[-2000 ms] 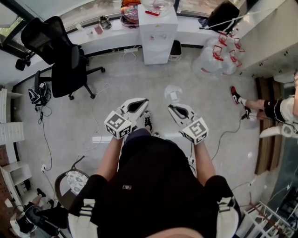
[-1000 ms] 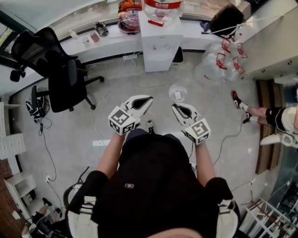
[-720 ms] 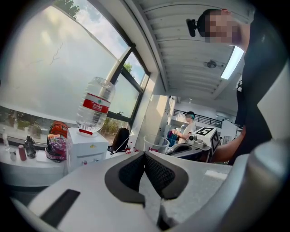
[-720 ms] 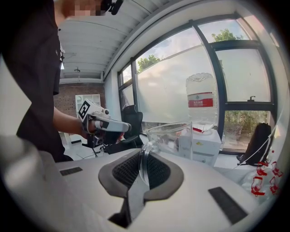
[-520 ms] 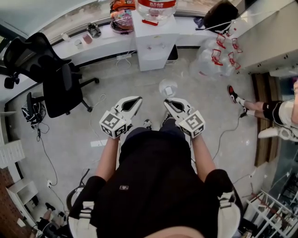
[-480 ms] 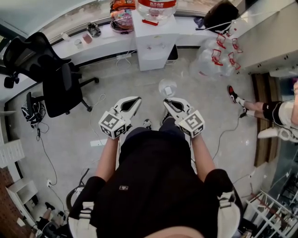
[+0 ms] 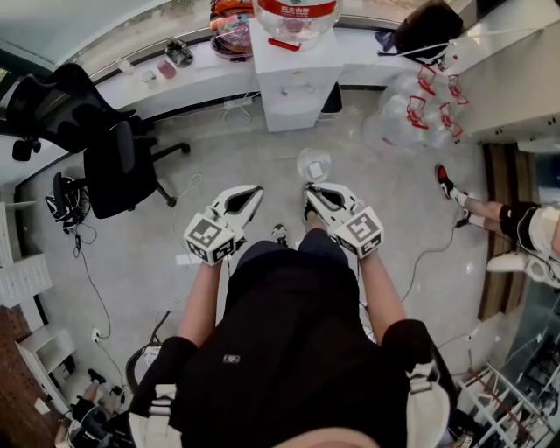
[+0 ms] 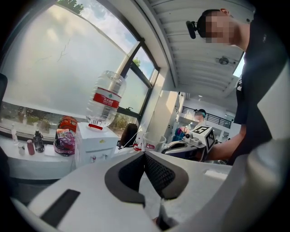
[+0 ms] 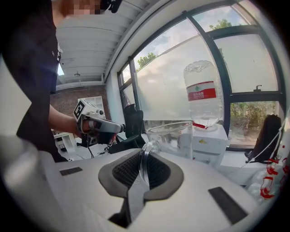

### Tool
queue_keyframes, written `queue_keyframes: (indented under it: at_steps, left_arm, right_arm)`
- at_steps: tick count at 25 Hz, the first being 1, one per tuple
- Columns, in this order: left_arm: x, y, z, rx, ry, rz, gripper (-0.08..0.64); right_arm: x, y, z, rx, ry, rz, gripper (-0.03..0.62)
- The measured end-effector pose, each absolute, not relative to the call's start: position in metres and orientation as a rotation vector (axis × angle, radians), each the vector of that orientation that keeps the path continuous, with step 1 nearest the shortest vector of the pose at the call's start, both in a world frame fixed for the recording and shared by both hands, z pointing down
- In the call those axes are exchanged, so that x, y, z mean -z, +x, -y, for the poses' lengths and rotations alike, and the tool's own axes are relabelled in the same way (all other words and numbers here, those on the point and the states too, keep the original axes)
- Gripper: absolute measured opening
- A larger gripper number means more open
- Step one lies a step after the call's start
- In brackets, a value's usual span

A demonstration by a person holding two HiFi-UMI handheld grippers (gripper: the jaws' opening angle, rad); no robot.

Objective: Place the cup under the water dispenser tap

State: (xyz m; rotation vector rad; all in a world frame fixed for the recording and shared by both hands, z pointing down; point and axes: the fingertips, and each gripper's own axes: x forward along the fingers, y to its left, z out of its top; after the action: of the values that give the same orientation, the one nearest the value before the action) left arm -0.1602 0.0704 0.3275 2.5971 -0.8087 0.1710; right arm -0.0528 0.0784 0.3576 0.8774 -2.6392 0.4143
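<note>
A clear glass cup [image 7: 313, 164] hangs in front of my right gripper [image 7: 311, 190], which is shut on the cup's handle [image 9: 144, 159]. In the right gripper view the cup [image 9: 170, 136] sits just beyond the pads, tilted a little. The white water dispenser [image 7: 293, 83] stands ahead against the window counter, with a large bottle [image 7: 296, 16] upside down on top. It also shows past the cup as the dispenser [image 9: 209, 142] in the right gripper view. My left gripper [image 7: 252, 191] is beside the right one, shut and empty; its pads [image 8: 154, 170] meet.
A black office chair [image 7: 105, 149] stands to the left of the path. Several empty water bottles [image 7: 411, 109] lie piled to the dispenser's right. A person's legs [image 7: 490, 210] stretch in from the right edge. Cables [image 7: 83, 262] run over the floor at left.
Both grippers and the cup have moved forward towards the dispenser and dropped slightly. The right gripper keeps its hold on the cup handle.
</note>
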Motion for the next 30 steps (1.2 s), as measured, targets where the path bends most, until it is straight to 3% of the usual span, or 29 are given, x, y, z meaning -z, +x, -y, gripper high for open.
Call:
queue_keyframes:
  at_steps: [19,30]
  left_arm:
    - [-0.346,-0.078,0.04,-0.231,2.519,0.861,0.0]
    - [-0.369,-0.067,0.101,-0.287,2.44,0.968,0.0]
  right_arm:
    - [-0.41,0.011,0.031,-0.485,0.706,2.642,0.009]
    - [-0.488,0.026,0.097,-0.534,0.642,2.625,0.009]
